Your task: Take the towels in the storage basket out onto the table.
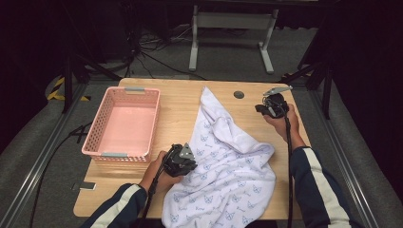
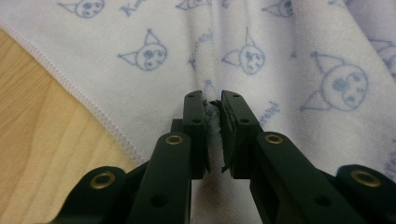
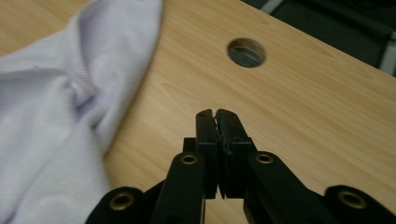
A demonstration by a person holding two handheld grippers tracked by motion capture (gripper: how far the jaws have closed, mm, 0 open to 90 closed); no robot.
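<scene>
Now left tool [image 2: 213,100] clenched on towel [image 1: 228,161] fold, pinning it to worktop [image 1: 180,114]; right tool [image 3: 217,114] clenched empty, clear of cloth, likely repositioning.

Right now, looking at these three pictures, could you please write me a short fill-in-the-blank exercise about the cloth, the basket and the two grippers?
1. The left gripper is shut on a fold of the ____ cloth printed with blue cat faces.
2. The right gripper is shut with ____ between its jaws, above bare wood.
3. The pink basket beside the cloth is ____.
4. The round hole lies in the ____ top.

Missing words: white; nothing; empty; table
</scene>
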